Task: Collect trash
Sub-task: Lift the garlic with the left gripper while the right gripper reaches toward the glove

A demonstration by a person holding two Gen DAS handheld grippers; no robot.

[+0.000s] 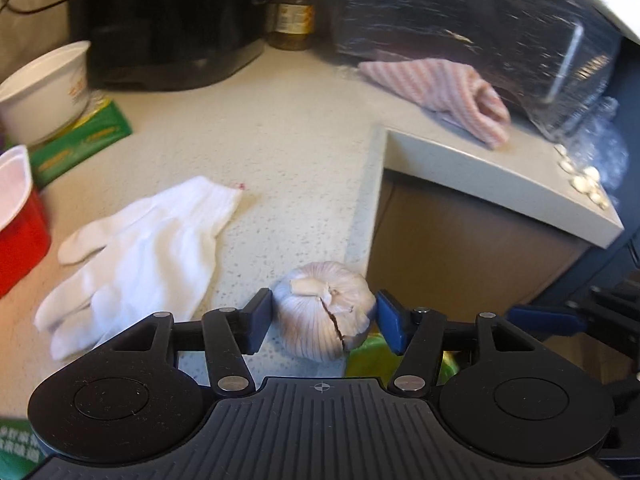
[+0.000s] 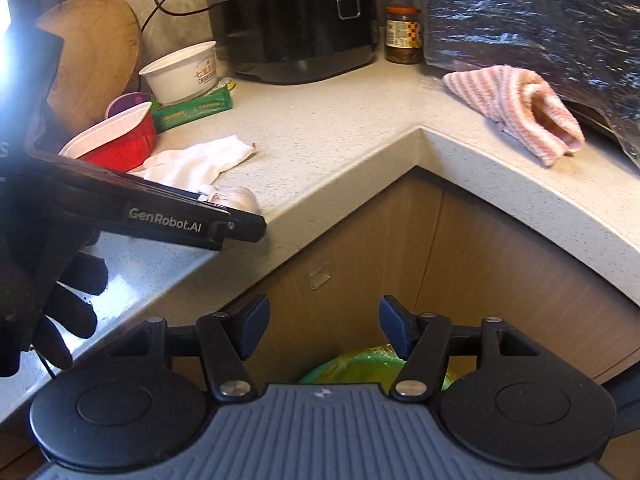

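A garlic bulb (image 1: 326,310) with cracked skin sits between the pads of my left gripper (image 1: 324,320), which is shut on it at the counter's inner corner edge. In the right wrist view the bulb (image 2: 236,198) shows just beyond the left gripper's body (image 2: 168,220). My right gripper (image 2: 323,330) is open and empty, held below counter height in front of the cabinet. A bin with a green bag (image 2: 368,364) lies below it, and also shows in the left wrist view (image 1: 372,354). A white glove (image 1: 148,252) lies left of the bulb.
A red cup (image 2: 120,142), white bowl (image 2: 182,72), green packet (image 2: 196,108), black rice cooker (image 2: 296,20), jar (image 2: 403,34), striped pink cloth (image 2: 520,108) and dark plastic bag (image 2: 540,20) are on the counter (image 2: 340,132). Garlic cloves (image 1: 584,180) lie at the right edge.
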